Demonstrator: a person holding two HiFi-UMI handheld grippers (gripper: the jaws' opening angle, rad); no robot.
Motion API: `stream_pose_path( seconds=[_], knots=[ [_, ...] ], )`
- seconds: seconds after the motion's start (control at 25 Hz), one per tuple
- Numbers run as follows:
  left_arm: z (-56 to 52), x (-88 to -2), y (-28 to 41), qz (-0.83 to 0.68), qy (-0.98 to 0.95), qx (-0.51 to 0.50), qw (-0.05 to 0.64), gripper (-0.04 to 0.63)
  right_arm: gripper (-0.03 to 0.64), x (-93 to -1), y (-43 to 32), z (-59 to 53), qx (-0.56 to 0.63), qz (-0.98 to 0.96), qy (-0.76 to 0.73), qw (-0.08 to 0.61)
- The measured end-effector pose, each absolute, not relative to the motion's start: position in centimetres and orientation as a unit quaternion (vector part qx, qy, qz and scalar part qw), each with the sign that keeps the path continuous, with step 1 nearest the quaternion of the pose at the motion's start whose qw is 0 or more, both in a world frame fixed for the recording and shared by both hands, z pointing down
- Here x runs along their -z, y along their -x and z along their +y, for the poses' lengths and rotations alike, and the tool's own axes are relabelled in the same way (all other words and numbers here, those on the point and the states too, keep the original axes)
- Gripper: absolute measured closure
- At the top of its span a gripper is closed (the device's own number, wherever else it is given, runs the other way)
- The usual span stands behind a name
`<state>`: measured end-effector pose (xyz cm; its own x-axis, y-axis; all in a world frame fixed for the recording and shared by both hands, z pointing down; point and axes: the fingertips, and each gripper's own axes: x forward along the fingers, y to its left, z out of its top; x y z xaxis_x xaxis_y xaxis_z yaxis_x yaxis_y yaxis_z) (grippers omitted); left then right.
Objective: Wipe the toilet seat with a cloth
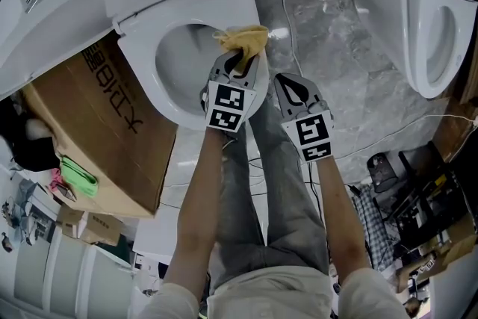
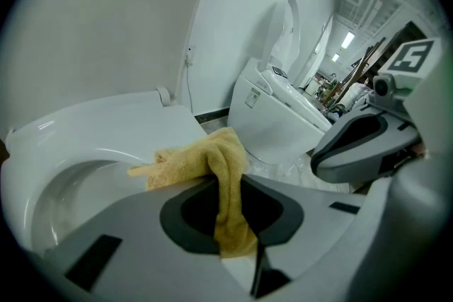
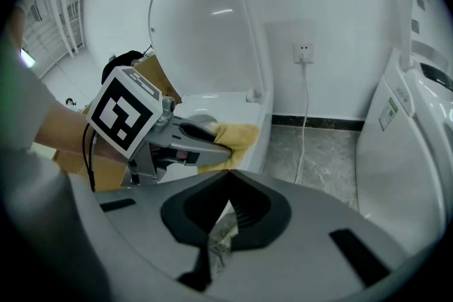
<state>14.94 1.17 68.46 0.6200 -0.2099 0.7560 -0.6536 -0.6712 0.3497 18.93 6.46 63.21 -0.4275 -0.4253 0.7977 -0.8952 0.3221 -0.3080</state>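
As the L gripper (image 1: 237,62) reaches over the toilet (image 1: 183,56), its claw is pinching a yellow cloth (image 1: 243,37). In the L gripper view the cloth runs down between the two jaws, which are pressed on it, and the rest bunches out beyond the tips. This bunch lies on the toilet seat (image 1: 138,63), on the side nearest to the R gripper (image 1: 287,83), w/ one corner sticking out toward the bowl opening. The seat is down, and the lid (image 3: 205,25) stands upright behind it.

The R gripper hangs just beside the toilet's rim, next to the L gripper, and does not touch the seat. Its claw is pressed together at the tips w/ nothing between; through the slit under the tips only the grey stone floor (image 1: 328,33) shows.

A brown cardboard box (image 1: 97,131) stands just beside the toilet, on the side away from the R gripper. A 2nd toilet (image 1: 433,19) stands well apart on the other side. A white cable (image 3: 305,117) runs down the wall between the two toilets.
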Motion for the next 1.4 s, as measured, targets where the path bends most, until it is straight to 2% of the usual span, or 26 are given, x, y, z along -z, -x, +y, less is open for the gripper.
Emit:
stream_pose_path(
  seconds=[0.72, 1.4],
  knots=[
    [-4.9, -67.9, -14.4, -0.276, -0.851, -0.328, 0.304, 0.514, 0.610, -62.4, -17.8, 1.7, -0.360, -0.764, -0.444, 0.300],
    [-9.5, -67.3, -10.9, -0.306, -0.851, -0.319, 0.282, 0.513, 0.609, -61.7, -14.5, -1.1, -0.334, -0.784, -0.428, 0.302]
  ],
)
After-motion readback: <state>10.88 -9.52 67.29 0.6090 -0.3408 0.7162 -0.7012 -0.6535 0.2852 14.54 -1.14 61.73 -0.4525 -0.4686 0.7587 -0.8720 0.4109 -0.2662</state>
